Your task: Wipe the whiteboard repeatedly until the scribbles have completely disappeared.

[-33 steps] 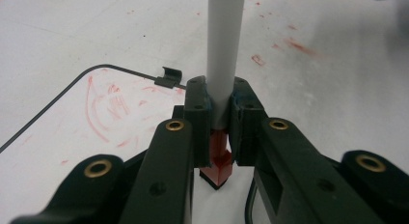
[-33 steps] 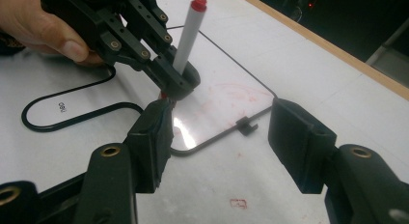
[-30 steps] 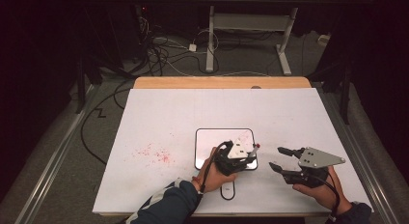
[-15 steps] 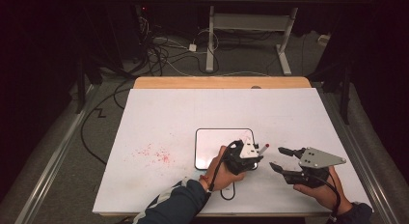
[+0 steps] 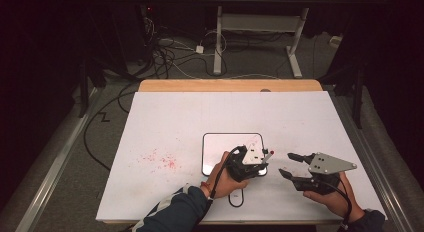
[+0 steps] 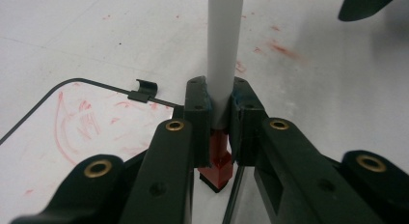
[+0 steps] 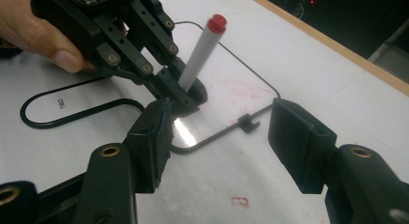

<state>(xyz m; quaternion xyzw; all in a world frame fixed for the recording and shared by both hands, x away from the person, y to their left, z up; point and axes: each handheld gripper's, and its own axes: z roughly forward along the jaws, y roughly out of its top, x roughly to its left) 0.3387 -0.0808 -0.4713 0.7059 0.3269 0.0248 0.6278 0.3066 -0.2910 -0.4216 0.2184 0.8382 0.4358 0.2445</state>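
White table (image 5: 165,122), dark room. Your left gripper (image 6: 219,115) clamps marker (image 7: 202,50): light, rigid, slick barrel; grip low near red tip. Right gripper (image 7: 222,132) wide open, empty, just right.

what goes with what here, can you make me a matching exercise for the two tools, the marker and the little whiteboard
Column A
1. left tool
2. right tool
3. marker
4. whiteboard

Column B
a. lies flat on the table, faint red scribbles on it
b. open, holding nothing
c. grey barrel, red end up, tilted
d. shut on the marker

Pairs: 1-d, 2-b, 3-c, 4-a
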